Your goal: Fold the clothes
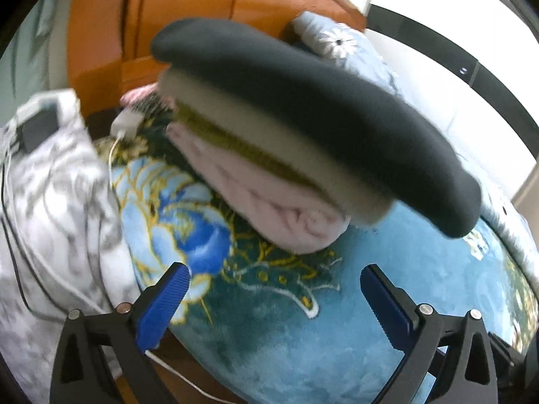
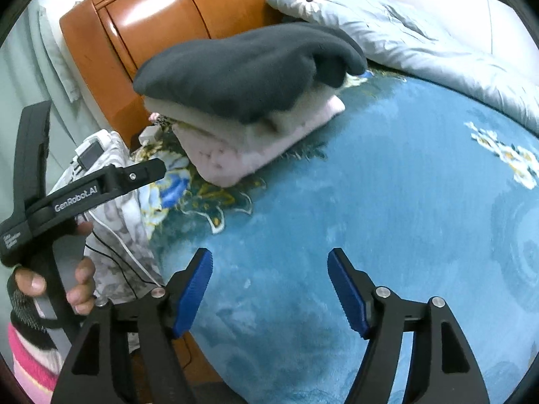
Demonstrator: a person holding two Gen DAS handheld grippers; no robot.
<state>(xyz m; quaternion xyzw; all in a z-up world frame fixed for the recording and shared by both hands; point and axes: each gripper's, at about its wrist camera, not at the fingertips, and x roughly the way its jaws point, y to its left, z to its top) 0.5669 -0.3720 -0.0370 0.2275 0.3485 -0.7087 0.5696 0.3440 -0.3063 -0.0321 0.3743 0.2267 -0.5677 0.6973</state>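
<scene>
- Left wrist view: the left hand-held gripper (image 1: 274,277) stands wide apart, blue pads (image 1: 161,306) bare, nothing between them, over the blue bedspread (image 1: 303,336).
- Just beyond it sits the stack (image 1: 303,141) of folded clothes: dark top (image 1: 337,107) uppermost, a cream layer (image 1: 269,134) under it, a pink piece (image 1: 269,202) at the bottom, lying on the bed.
- Left of the stack, a grey-patterned quilt (image 1: 60,202) with a white cable (image 1: 111,155) and charger (image 1: 126,123) by it.
- Far behind, an orange headboard (image 1: 168,17); far right, a pale flowered pillow (image 1: 340,40).
- Right wrist view: the right hand-held gripper (image 2: 269,269) is open too, though less wide, pads empty above plain bedspread (image 2: 404,219).
- The stack (image 2: 242,101) lies far left of centre on the bed, well apart from this gripper, with the headboard (image 2: 168,17) behind it.
- A pale duvet (image 2: 421,43) runs along the far right.
- Near left, a hand (image 2: 77,282) grips the handle of the left gripper (image 2: 148,168), pink sleeve (image 2: 30,363) below.
</scene>
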